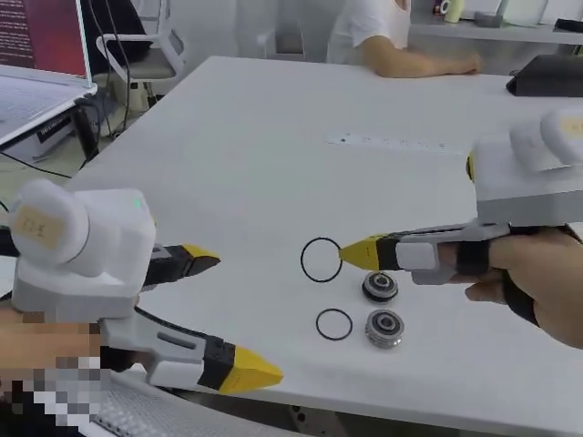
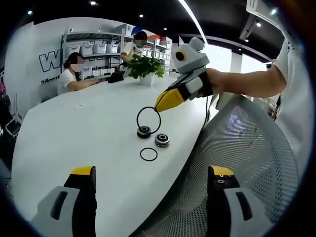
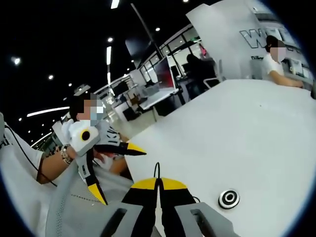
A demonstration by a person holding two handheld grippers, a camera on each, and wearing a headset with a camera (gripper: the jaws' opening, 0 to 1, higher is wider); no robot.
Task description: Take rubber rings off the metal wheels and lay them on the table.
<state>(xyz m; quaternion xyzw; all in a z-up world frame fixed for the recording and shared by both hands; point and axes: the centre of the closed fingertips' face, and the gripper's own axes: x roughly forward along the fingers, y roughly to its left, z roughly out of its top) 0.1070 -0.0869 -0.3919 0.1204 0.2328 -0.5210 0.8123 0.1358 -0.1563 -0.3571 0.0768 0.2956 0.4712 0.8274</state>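
My right gripper (image 1: 351, 253) comes in from the right, shut on a large black rubber ring (image 1: 321, 259) that hangs from its yellow tips. In the right gripper view the jaws (image 3: 158, 183) are pressed together with the ring's thin edge (image 3: 157, 170) rising between them. Two metal wheels (image 1: 380, 286) (image 1: 384, 326) lie on the white table just below the tips. A smaller black ring (image 1: 333, 324) lies flat beside the nearer wheel. My left gripper (image 1: 239, 314) is open at the lower left, holding nothing, a hand's width from the rings; its wide-apart jaws (image 2: 152, 173) frame the ring (image 2: 148, 120) and wheels (image 2: 161, 140).
A person (image 1: 392, 45) sits at the table's far end with a forearm on it. A laptop (image 1: 36, 64) stands at the far left and a dark case (image 1: 547, 77) at the far right. A mesh chair back (image 2: 237, 163) is at the near table edge. A potted plant (image 2: 144, 66) stands far off.
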